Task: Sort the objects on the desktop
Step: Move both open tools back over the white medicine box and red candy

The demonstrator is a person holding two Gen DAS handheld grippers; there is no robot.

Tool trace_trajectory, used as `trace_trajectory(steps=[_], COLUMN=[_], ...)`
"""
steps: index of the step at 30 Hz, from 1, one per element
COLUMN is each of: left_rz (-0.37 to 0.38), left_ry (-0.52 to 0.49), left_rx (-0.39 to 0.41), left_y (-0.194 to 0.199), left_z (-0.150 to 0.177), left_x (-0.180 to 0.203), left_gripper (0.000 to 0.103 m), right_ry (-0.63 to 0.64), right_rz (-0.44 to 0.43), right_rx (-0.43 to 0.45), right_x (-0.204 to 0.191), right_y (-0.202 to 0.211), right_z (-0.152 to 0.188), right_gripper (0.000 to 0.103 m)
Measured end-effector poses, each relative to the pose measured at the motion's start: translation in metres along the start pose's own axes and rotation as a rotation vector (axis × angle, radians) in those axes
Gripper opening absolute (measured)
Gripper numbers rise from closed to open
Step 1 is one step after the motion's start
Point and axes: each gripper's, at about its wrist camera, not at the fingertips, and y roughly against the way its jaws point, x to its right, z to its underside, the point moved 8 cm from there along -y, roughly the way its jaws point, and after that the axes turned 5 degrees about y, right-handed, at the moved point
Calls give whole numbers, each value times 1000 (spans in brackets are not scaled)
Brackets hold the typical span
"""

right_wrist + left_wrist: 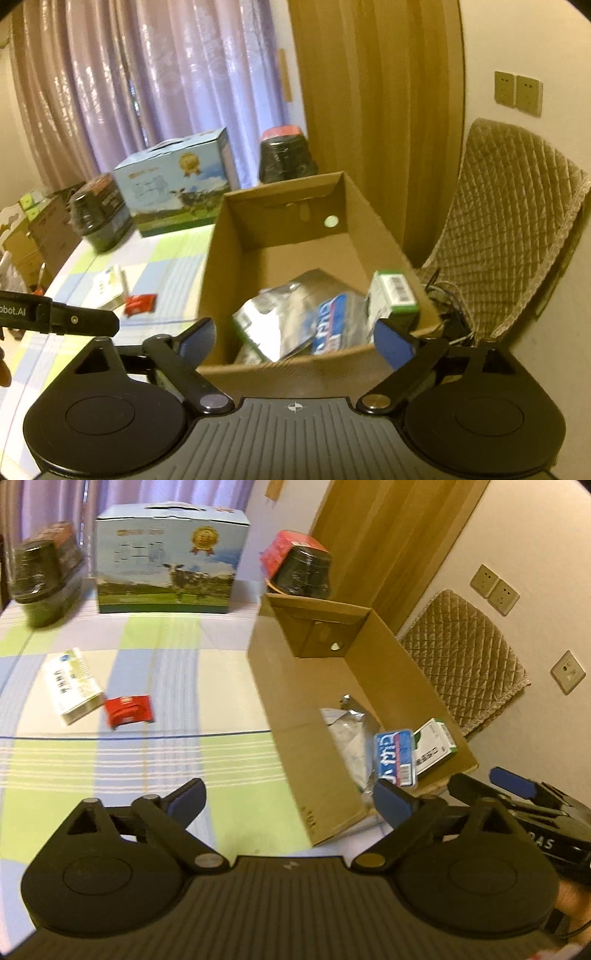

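An open cardboard box (291,716) (236,236) stands on the checked tablecloth at the right. Inside it lie a silver foil pouch (345,731) (284,314), a blue packet (395,757) (332,325) and a green-and-white carton (434,744) (393,295). On the cloth to the left lie a white-and-green carton (72,685) (109,286) and a small red packet (129,710) (140,303). My left gripper (288,801) is open and empty over the box's near left corner. My right gripper (295,339) is open and empty just above the box's near wall.
A blue milk carton case (168,559) (177,184) and two dark wrapped jars (46,572) (299,565) stand at the table's far side. A quilted chair (465,657) (506,229) stands right of the box by the wall. More cardboard boxes (40,236) sit beyond the table's left edge.
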Motion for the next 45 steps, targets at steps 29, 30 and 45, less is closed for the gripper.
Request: trace_trajectory(steps=[29,30,45], left_rz=[-151,-159,-255], left_ry=[68,71,36], left_rx=[77,80,58], left_y=[72,73,83], left_z=[59,59,56], left_x=[-137,-142,-198], left_gripper=[102,102,102], right_ry=[186,189,236], right_rz=[-113,-114,-142], right_rx=[-143,-146,-161], right_x=[-126,-128,-157], right_y=[-10,-11,-26], right_z=[66,67,65], right_gripper=[101,101,101])
